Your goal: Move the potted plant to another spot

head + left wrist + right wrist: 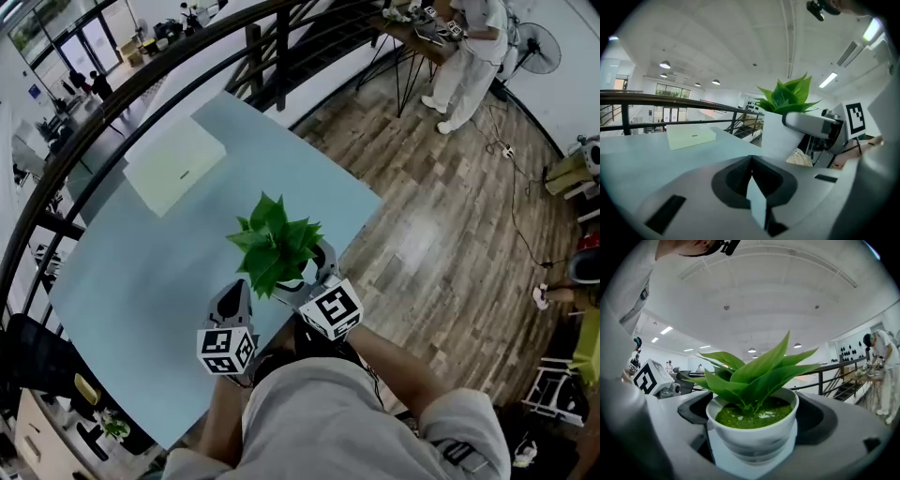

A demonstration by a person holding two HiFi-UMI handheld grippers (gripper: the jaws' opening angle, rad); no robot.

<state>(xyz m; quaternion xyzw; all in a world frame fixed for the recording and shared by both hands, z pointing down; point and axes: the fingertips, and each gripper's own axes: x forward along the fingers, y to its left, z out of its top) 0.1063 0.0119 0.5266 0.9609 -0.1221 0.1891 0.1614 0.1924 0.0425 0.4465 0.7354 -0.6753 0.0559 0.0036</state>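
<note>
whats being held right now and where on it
The right gripper holds the potted plant by its white pot, with the jaws on opposite sides of the pot's wall below the rim. The left gripper is shut and empty.

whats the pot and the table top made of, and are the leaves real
Pot: white, smooth and glossy with soft reflections, so glazed ceramic or hard plastic; can't tell which. Table top: pale blue, matte, uniform, likely laminate or painted board. Leaves: evenly green and waxy, possibly artificial.
</note>
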